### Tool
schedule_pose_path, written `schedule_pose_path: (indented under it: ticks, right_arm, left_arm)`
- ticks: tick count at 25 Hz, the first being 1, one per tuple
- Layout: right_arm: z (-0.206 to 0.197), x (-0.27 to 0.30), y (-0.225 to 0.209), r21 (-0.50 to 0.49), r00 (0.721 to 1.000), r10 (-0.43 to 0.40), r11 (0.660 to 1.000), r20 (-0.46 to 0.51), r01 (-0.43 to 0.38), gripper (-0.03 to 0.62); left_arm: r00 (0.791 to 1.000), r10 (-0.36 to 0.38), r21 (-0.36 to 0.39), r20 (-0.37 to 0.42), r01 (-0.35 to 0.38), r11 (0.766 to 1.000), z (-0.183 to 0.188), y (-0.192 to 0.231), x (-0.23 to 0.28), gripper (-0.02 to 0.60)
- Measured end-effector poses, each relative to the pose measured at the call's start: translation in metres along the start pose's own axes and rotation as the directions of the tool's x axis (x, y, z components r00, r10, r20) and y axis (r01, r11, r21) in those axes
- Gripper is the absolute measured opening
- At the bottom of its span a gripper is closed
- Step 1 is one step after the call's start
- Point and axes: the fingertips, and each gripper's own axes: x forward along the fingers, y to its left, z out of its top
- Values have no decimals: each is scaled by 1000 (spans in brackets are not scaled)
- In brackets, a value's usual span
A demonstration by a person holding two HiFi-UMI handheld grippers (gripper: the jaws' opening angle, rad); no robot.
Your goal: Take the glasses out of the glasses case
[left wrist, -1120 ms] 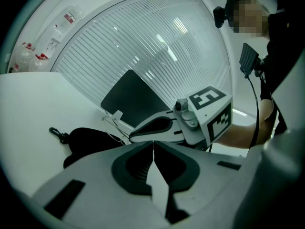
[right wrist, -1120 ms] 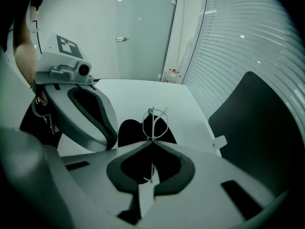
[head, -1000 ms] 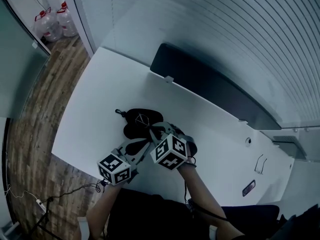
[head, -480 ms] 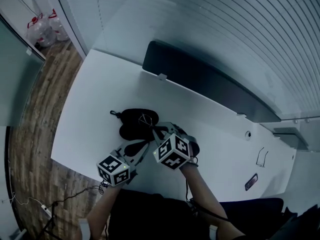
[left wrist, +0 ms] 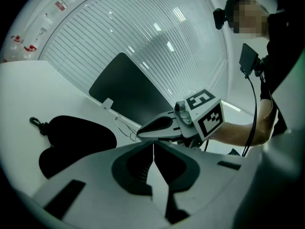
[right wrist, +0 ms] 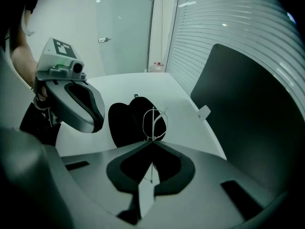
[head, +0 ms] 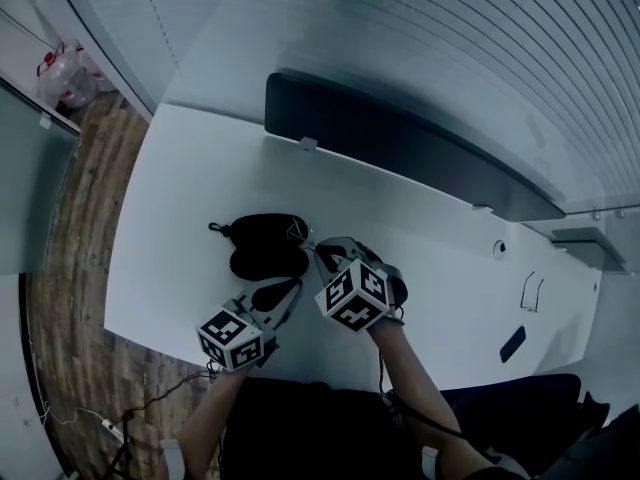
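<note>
White table: wide, mostly bare, with left and near edges dropping to wood floor. Dark panel standing along far side, well apart from the work. Black glasses case lying open toward the near-left of the table, 2 halves splayed, cord loop at its left end. Right gripper clenched on thin wire glasses, pinched at the tips, 1 temple wire running back between the jaws. Frame sits at case's right end; clear of the shell or touching it, can't tell. Left gripper closed on nothing, just near of the case, apparently not touching it.

Step in hand, by judgement: extraction mostly done, set-down pending. Keep grip light and steady, since the wire looks bendy. Lift straight up before going sideways so the frame doesn't snag the case lip. Pin the case with the left tips if it drags along. Best room: bare table right of case. Avoid near edge, close under both grippers.
</note>
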Motion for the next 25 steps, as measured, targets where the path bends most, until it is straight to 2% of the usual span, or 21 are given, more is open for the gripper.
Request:
schedule_pose_path:
  ticks: [13, 25]
  right_arm:
    - [-36, 13, -14, 92, 999, 6, 996, -48, -1, 17]
    - [-65, 27, -21, 128, 994, 31, 992, -102, -17, 17]
  left_arm:
    - [998, -24, -18, -52, 23, 1000, -8, 1, 15, 12]
    - [997, -22, -49, -74, 18, 999, -14, 4, 23, 12]
